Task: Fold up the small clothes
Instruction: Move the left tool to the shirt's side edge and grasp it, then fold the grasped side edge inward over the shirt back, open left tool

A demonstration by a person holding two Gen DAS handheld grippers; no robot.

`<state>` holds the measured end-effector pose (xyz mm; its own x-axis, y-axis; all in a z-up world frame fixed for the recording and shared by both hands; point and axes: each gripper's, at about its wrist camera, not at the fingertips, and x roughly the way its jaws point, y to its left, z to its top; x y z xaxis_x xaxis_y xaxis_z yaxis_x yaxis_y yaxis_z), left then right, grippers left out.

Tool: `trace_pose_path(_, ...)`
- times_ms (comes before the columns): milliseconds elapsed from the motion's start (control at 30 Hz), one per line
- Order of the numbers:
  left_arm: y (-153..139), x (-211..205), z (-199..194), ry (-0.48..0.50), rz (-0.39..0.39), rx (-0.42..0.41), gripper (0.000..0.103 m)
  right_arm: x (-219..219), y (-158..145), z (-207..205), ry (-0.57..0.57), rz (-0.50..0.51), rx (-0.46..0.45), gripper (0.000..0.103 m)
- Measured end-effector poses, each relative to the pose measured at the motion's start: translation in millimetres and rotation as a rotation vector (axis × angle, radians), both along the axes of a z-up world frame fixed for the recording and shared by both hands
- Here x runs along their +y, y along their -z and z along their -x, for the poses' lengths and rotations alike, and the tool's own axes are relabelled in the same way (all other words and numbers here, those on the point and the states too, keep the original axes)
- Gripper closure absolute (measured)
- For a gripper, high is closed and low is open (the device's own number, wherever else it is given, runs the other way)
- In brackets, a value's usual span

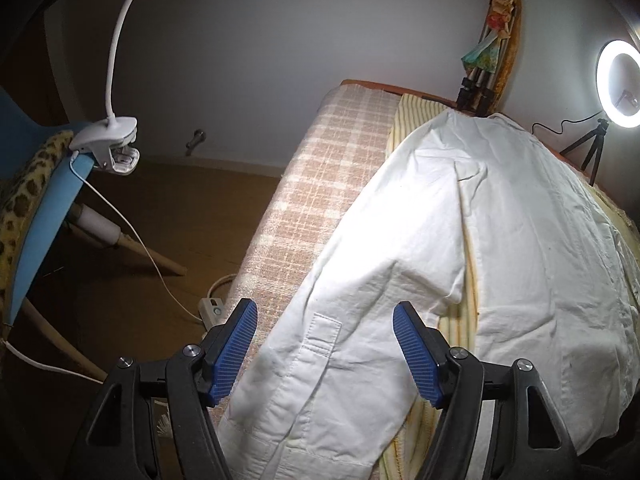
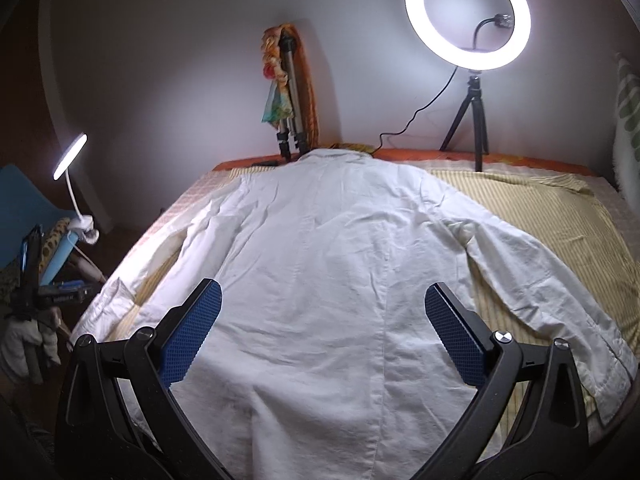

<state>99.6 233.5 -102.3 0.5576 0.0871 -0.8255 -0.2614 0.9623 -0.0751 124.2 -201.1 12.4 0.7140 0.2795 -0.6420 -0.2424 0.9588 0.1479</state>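
A white long-sleeved shirt (image 2: 340, 220) lies spread flat, collar towards the wall, on the yellow striped sheet (image 2: 540, 208) of a bed. Its left sleeve (image 1: 360, 272) runs down the bed's left side, and the cuff (image 1: 304, 400) lies between the blue pads of my left gripper (image 1: 324, 308). That gripper hovers open, its pads apart from the cloth. My right gripper (image 2: 324, 288) stands open above the shirt's lower middle, nothing pinched. The right sleeve (image 2: 540, 272) stretches out to the right. At the left edge of the right wrist view, a gloved hand (image 2: 24, 344) holds a black device beside the cuff.
A lit ring light (image 2: 468, 12) on a small tripod stands at the bed's far edge, with a folded tripod (image 2: 292, 112) against the wall. Left of the bed are a plaid blanket (image 1: 320, 184), a blue chair (image 1: 44, 220) with a clip lamp (image 1: 108, 140), and a power strip (image 1: 212, 308) on the floor.
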Motion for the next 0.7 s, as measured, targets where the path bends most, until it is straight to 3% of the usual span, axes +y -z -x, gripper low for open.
trace_pose_path(233, 22.8, 24.8, -8.9, -0.047, 0.027, 0.054, 0.032, 12.5, 23.2, 1.5, -0.074, 0.022, 0.066, 0.0)
trace_pose_path(500, 38.6, 23.6, -19.2, -0.005, 0.037, 0.079, 0.049, 17.7, 26.5, 4.7, -0.096, 0.049, 0.066, 0.0)
trace_pose_path(567, 37.2, 23.6, -20.3, 0.009, 0.056, 0.067, 0.073, 19.5, 26.1, 4.7, -0.098, 0.054, 0.063, 0.0)
trace_pose_path(600, 36.0, 23.8, -20.8, 0.013, 0.076, 0.06, 0.079, 20.2, 26.1, 4.9, -0.1, 0.056, 0.061, 0.0)
trace_pose_path(633, 35.4, 23.3, -20.9, 0.021, 0.103, 0.05, 0.091, 21.1, 26.2, 5.1, -0.102, 0.06, 0.059, 0.0)
trace_pose_path(667, 35.2, 22.4, -20.9, 0.032, 0.12, 0.043, 0.099, 22.0, 26.1, 5.5, -0.103, 0.062, 0.057, 0.0)
trace_pose_path(700, 34.8, 21.0, -20.2, 0.038, 0.121, 0.038, 0.1, 22.9, 26.0, 6.1, -0.105, 0.064, 0.056, 0.0)
